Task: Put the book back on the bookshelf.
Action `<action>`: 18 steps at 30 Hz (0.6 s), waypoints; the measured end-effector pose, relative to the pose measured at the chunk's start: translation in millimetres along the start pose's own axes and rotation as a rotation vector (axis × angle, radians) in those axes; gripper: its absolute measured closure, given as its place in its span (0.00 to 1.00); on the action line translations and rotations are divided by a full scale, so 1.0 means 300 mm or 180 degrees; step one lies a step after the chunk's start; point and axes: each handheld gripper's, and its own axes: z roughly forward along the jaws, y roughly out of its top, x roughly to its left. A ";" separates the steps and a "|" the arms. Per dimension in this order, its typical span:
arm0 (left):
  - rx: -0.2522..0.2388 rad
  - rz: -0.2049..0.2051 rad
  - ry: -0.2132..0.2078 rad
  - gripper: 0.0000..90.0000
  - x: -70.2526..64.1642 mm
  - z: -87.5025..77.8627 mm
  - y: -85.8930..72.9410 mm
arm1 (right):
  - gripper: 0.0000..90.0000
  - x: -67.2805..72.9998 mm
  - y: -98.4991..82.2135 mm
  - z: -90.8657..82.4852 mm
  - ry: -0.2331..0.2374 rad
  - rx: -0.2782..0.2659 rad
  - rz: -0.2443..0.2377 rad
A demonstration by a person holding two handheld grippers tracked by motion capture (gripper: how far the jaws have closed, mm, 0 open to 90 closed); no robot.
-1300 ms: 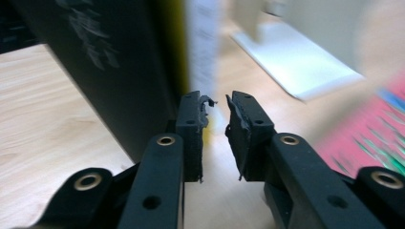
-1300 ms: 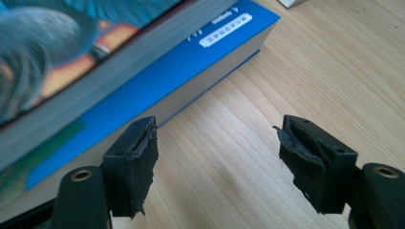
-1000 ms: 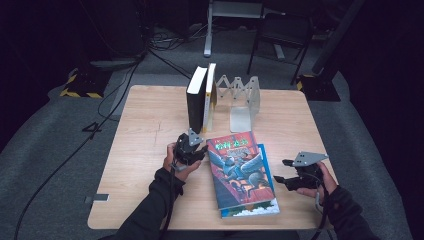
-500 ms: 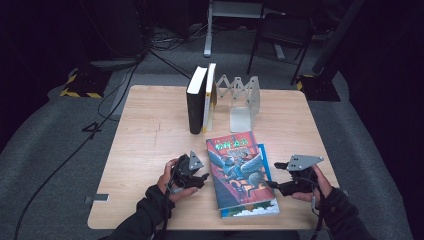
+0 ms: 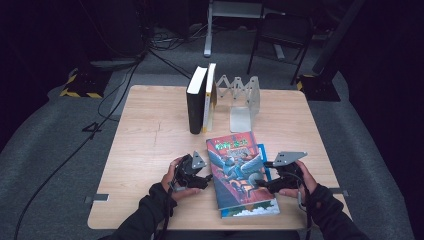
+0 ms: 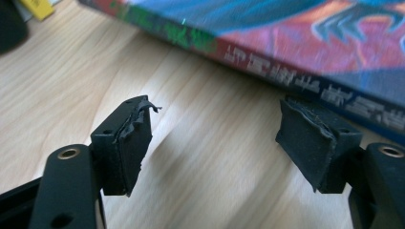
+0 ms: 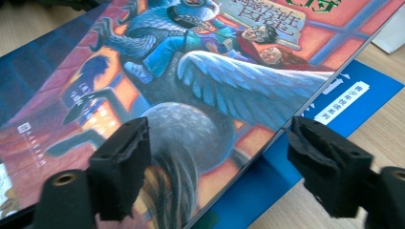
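High view: left gripper and right gripper flank the book (jaws just opening, gripping nothing).

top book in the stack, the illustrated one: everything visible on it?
The illustrated book is a thick glossy paperback: red-orange cover, winged grey creature with riders, green title lettering, printed spine. It lies flat, cover up, slightly askew on a blue book, near the table front edge. Left tongs and right tongs flank it, open, not gripping.
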 end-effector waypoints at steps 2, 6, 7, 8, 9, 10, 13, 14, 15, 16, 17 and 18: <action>0.0004 0.0020 -0.0001 0.30 0.005 0.010 0.003 | 0.19 -0.010 0.000 0.009 0.0037 0.0007 0.0078; -0.0021 -0.0025 0.0008 0.28 0.020 0.015 0.003 | 0.14 -0.034 0.004 0.031 0.0195 0.0060 0.0223; -0.0035 -0.0033 0.0027 0.28 0.025 0.016 0.004 | 0.12 -0.043 0.007 0.042 0.0256 0.0087 0.0295; -0.0050 -0.0032 0.0045 0.28 0.031 0.018 0.005 | 0.11 -0.047 0.011 0.049 0.0284 0.0096 0.0312; -0.0056 -0.0077 0.0047 0.28 0.036 0.021 0.005 | 0.10 -0.050 0.014 0.055 0.0301 0.0101 0.0310; -0.0040 -0.0128 0.0029 0.29 0.044 0.024 0.007 | 0.09 -0.051 0.019 0.059 0.0308 0.0124 0.0318; -0.0050 -0.0210 0.0063 0.29 0.062 0.033 0.013 | 0.07 -0.051 0.029 0.068 0.0274 0.0156 0.0317; -0.0050 -0.0230 0.0056 0.29 0.068 0.036 0.015 | 0.07 -0.052 0.032 0.071 0.0274 0.0164 0.0310; -0.0048 -0.0249 0.0067 0.29 0.079 0.042 0.017 | 0.06 -0.052 0.034 0.072 0.0271 0.0174 0.0303; -0.0062 -0.0285 0.0077 0.29 0.091 0.047 0.021 | 0.06 -0.051 0.036 0.072 0.0269 0.0182 0.0300; -0.0063 -0.0289 0.0082 0.30 0.098 0.052 0.023 | 0.07 -0.052 0.039 0.072 0.0265 0.0189 0.0261; -0.0047 -0.0310 0.0058 0.32 0.107 0.057 0.027 | 0.07 -0.050 0.043 0.070 0.0263 0.0206 0.0219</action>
